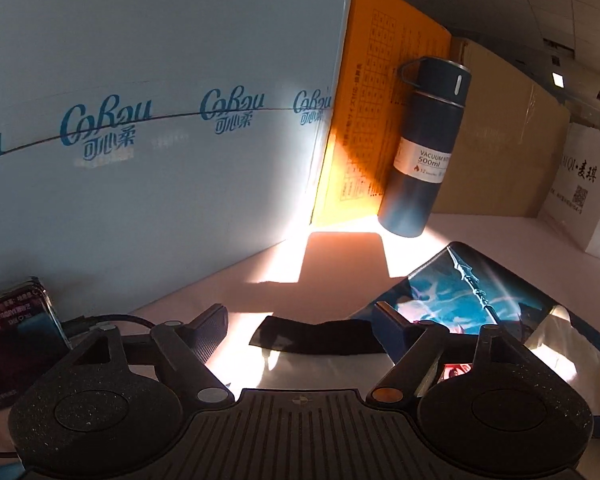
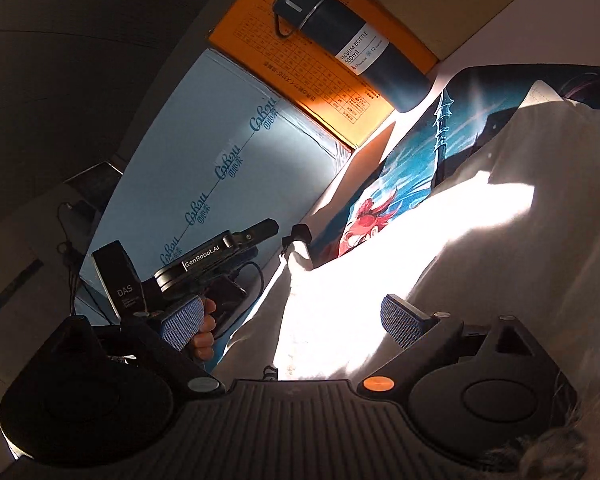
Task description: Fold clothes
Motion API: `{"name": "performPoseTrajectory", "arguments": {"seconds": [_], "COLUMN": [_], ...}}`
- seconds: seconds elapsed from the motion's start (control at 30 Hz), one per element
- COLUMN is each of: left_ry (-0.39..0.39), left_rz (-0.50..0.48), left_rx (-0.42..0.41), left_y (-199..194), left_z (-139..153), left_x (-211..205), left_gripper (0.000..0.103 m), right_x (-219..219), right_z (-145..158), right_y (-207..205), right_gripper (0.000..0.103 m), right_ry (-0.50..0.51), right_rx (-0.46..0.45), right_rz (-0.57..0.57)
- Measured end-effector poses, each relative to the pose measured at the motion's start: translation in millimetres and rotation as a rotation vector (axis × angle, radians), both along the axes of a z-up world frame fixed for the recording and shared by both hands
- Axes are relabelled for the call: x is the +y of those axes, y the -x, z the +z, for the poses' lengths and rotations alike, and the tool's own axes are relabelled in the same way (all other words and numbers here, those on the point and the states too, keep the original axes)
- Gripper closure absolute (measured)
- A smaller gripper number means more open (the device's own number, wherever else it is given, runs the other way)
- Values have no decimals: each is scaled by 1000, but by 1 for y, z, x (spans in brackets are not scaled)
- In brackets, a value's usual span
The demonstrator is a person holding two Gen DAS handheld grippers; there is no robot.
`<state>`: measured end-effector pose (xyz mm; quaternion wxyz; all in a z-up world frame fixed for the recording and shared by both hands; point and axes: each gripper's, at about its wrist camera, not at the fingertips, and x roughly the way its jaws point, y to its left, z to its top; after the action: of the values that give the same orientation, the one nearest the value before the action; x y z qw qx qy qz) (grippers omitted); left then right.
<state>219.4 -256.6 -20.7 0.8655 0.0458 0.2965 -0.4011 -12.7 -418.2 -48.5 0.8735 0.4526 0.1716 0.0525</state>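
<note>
Wide-open jaws of the right gripper [image 2: 296, 322] hover over a white garment [image 2: 400, 264], crumpled and sunlit on the worktop [image 1: 340, 252], partly covering a blue printed mat [image 2: 412, 176]. Left gripper [image 1: 300, 326] also stands open, a dark strip of cloth [image 1: 316, 334] between its fingers; whether they touch it is unclear. Glare washes out the garment's folds. Behind stand a vacuum bottle [image 1: 424, 148] and boxes [image 1: 148, 120].

I read "CoRou" on the pale blue box [image 1: 160, 120]; "VACUUM BOTTLE 500ml" on the flask [image 1: 424, 148]; "GenRobot.AI" on my left hand-held gripper [image 2: 283, 236]; "DAS" on a black block [image 2: 120, 280].
</note>
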Motion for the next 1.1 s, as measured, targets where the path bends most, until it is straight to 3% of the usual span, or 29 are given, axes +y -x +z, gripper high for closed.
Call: {"name": "performPoseTrajectory", "arguments": {"seconds": [0.17,0.27,0.3,0.33,0.37,0.4,0.5,0.6,0.77,0.93,1.1], "left_ry": [-34,-76,-84,-91,-95,-92,-61,46,166,265,336], "left_rz": [-3,-21,-30,-38,-47,-61,-71,-63,-74,-94,-74], "left_rx": [80,21,1,-14,-30,-47,-114,-142,-223,-284,-310], "left_y": [-18,-11,-8,-6,-3,0,15,33,80,129,160], "left_z": [-22,-28,-27,-26,-25,-24,-15,2,26,44,52], "left_x": [-9,-17,-19,-20,-21,-21,-15,4,42,78,117], "left_gripper": [24,28,53,69,73,90,90,90,90,90,90], "right_x": [-9,-10,-10,-10,-10,-10,-10,-11,-23,-35,-45], "right_z": [-1,-1,-1,-1,-1,-1,-1,-2,-8,-8,1], "right_y": [5,5,5,5,5,4,3,3,10,14,24], "right_gripper": [7,7,7,7,7,7,7,6,3,2,2], "right_ry": [-65,-77,-74,-71,-68,-66,-64,-71,-180,-210,-184], "right_rx": [-21,-24,-24,-23,-23,-22,-25,-33,-99,-109,-32], "right_rz": [-7,-8,-9,-9,-10,-11,-13,-14,-33,-116,-269]}}
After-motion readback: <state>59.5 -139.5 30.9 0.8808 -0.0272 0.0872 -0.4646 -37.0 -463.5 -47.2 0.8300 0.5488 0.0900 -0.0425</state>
